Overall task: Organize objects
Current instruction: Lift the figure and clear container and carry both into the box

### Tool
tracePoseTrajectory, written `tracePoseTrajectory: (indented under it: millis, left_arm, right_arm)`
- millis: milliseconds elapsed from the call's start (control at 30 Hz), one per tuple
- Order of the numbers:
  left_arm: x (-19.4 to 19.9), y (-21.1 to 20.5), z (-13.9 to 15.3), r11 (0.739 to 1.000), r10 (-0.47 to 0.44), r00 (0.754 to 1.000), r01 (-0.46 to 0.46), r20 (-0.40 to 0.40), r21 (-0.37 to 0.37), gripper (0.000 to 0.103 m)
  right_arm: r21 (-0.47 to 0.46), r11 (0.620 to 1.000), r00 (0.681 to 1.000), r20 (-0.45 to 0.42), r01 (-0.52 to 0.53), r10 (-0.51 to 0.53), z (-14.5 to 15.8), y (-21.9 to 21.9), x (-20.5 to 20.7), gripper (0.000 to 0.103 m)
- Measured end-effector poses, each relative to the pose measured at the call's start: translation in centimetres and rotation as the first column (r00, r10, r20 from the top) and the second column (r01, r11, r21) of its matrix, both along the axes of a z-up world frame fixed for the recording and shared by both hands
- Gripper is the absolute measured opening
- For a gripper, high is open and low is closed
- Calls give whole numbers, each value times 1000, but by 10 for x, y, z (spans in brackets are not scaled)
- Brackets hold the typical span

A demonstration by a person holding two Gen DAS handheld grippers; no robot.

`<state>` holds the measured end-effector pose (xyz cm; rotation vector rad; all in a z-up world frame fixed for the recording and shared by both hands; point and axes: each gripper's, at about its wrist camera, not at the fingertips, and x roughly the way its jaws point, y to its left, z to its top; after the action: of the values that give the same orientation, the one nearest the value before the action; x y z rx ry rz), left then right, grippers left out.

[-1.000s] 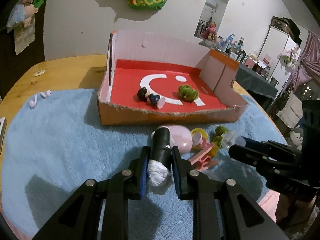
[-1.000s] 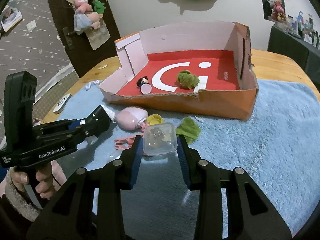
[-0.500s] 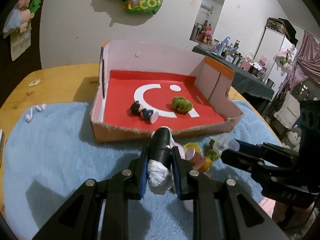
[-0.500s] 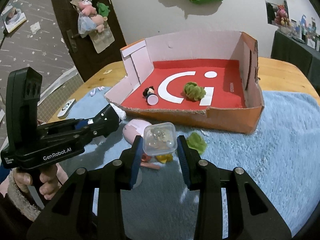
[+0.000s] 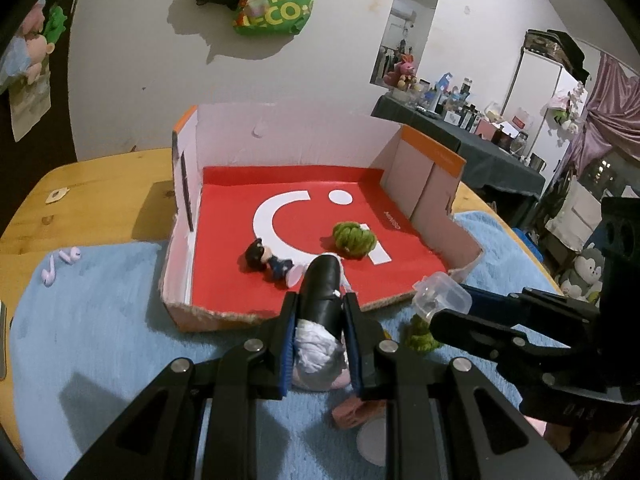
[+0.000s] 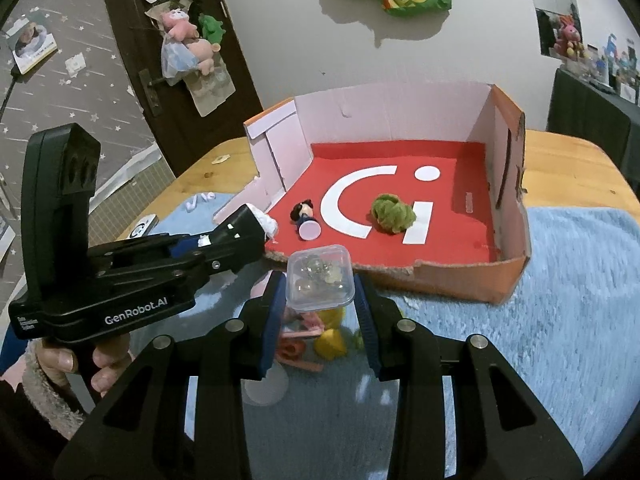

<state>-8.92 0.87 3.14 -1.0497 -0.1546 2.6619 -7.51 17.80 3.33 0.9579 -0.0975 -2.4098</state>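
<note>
Plainly, "GenRobot.AI" marks the left gripper (image 6: 256, 224) beside the box (image 6: 460, 280)

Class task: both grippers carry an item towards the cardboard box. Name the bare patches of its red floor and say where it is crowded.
Free: the back strip of the red floor along the rear wall, and the stretch between the green ball and the right wall. Crowded: the front-left corner, where the small figurine lies, and the blue mat before the box, littered with small toys.

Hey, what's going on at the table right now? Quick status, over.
Left claw shut on black-and-white toy. Right claw shut on clear box. Both at the red tray's front wall; figurine and green ball already inside. Nothing blocking.
</note>
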Motion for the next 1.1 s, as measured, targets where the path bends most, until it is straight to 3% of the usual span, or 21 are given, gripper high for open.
tracePoseTrajectory:
  millis: [467,1100]
  left_arm:
    - [-20,2,2,1000,-4,1000,5,5,-9,22]
    - [-60,8,-5,1000,-11,998,13,62,-21,22]
  right_arm:
    - [-5,1000,1000,3,0,0,9,-2,-26,33]
    - [48,999,997,74,-6,2,-6,-8,-67,33]
